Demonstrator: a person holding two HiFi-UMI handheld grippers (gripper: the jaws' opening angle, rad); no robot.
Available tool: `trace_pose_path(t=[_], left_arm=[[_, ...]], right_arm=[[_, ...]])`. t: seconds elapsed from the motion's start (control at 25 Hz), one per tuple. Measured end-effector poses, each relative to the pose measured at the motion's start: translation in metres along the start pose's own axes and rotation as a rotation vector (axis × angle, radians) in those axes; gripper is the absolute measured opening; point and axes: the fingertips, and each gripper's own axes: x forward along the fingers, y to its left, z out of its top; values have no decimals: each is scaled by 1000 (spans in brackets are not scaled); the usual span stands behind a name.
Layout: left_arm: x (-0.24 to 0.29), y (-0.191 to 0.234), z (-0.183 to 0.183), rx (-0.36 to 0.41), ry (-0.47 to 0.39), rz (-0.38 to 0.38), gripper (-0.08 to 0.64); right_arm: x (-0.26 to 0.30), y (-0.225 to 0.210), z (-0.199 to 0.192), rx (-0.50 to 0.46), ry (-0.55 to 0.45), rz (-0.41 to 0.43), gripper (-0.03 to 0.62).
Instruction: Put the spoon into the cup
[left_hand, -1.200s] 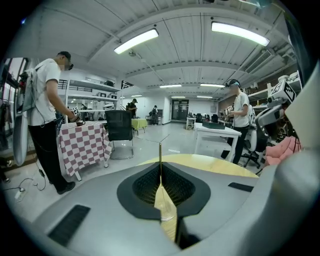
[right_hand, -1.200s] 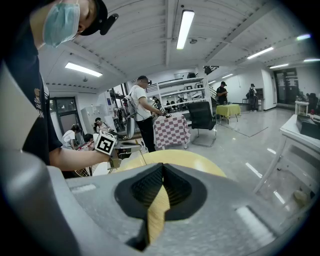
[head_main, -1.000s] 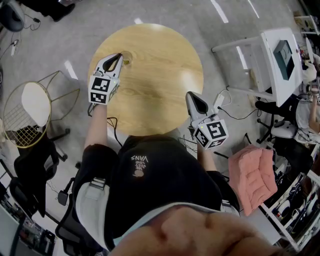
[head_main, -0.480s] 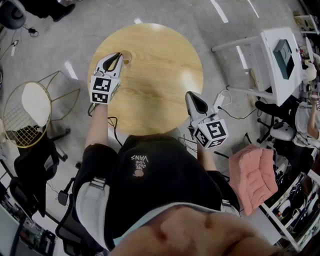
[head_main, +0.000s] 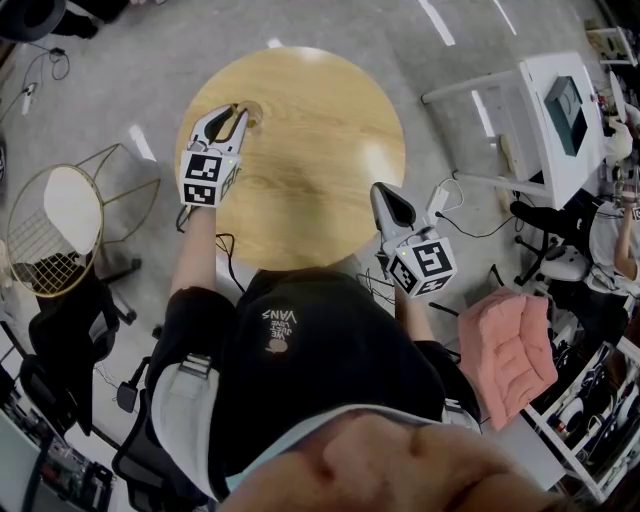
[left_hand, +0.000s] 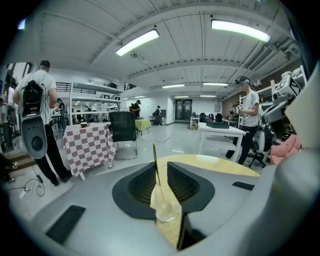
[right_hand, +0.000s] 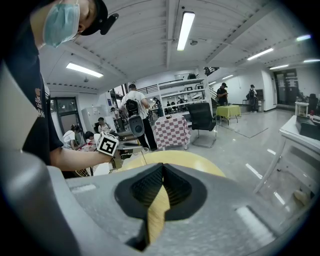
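On the round wooden table (head_main: 310, 150), near its left edge, stands a clear cup (head_main: 253, 114). In the left gripper view the cup (left_hand: 167, 212) sits just ahead of the jaws, with a thin spoon (left_hand: 155, 165) standing upright in it. My left gripper (head_main: 236, 112) (left_hand: 160, 167) is open a little: the spoon's handle rises in the gap close to the left jaw, and the gap is wider than the handle. My right gripper (head_main: 386, 192) (right_hand: 162, 167) is shut and holds nothing, over the table's near right edge.
A wire chair with a white seat (head_main: 60, 215) stands left of the table. A white desk (head_main: 560, 110) and a pink cushioned chair (head_main: 510, 350) are at the right. Cables lie on the floor near the table's right side. People stand farther off in the room.
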Motion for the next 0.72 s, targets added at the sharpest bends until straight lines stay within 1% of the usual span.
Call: trace_pose_path(t=[0.72], left_arm=[[-16,5,-1,-29,0,27,83]], right_arm=[[-6,8,4,-10,-12,13,-2]])
